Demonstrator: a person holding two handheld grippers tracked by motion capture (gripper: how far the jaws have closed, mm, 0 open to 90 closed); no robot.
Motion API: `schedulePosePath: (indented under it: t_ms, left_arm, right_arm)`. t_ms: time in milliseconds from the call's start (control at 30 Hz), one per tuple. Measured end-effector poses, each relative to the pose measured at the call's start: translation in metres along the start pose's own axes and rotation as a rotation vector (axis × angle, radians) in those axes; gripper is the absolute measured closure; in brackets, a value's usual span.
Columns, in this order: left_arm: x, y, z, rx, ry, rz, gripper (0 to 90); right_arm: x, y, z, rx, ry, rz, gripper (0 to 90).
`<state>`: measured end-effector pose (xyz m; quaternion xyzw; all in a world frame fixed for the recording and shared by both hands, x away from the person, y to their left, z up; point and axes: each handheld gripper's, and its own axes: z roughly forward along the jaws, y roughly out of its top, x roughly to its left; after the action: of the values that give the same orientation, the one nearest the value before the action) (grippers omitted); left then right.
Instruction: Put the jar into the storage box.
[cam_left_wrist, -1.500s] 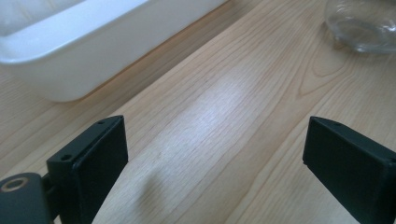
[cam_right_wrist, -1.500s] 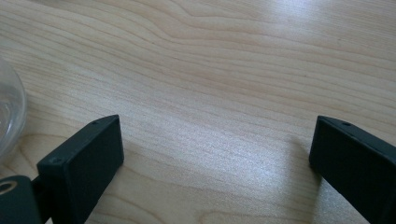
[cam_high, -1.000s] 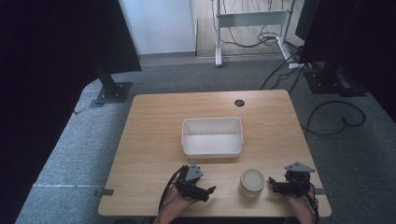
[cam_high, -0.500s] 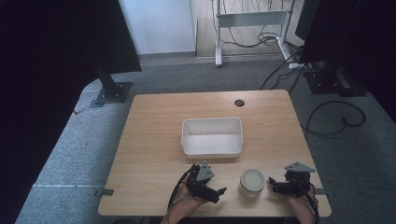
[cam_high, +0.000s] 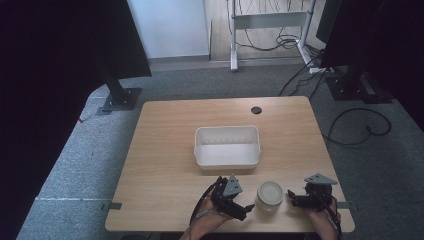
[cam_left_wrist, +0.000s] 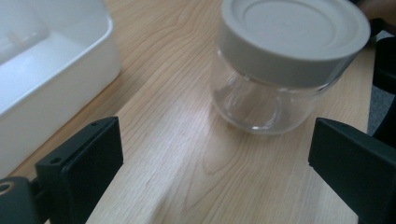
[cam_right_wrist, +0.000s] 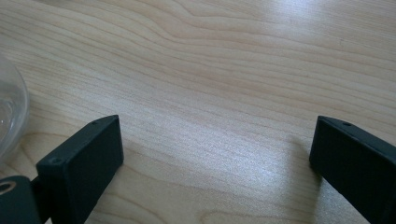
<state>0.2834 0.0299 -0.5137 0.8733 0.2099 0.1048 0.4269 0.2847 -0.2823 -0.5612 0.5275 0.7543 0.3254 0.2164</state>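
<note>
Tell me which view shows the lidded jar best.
The left gripper view: the jar sits close, grey lid and clear glass body both plain. The high view shows it small, from above; the right gripper view catches just a sliver of glass at its edge.

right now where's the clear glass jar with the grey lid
In the high view the clear glass jar with the grey lid stands near the table's front edge, between the left claw and right claw, just in front of the white rectangular plastic tub.
</note>
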Motion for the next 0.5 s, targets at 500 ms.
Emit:
schedulePosePath:
  t_ms: [500]
  left_arm:
    - [-0.014,0.014,0.019,-0.001,-0.043,0.040,2.7]
  right_arm:
    - [0.000,0.000,0.000,0.000,0.003,-0.002,2.4]
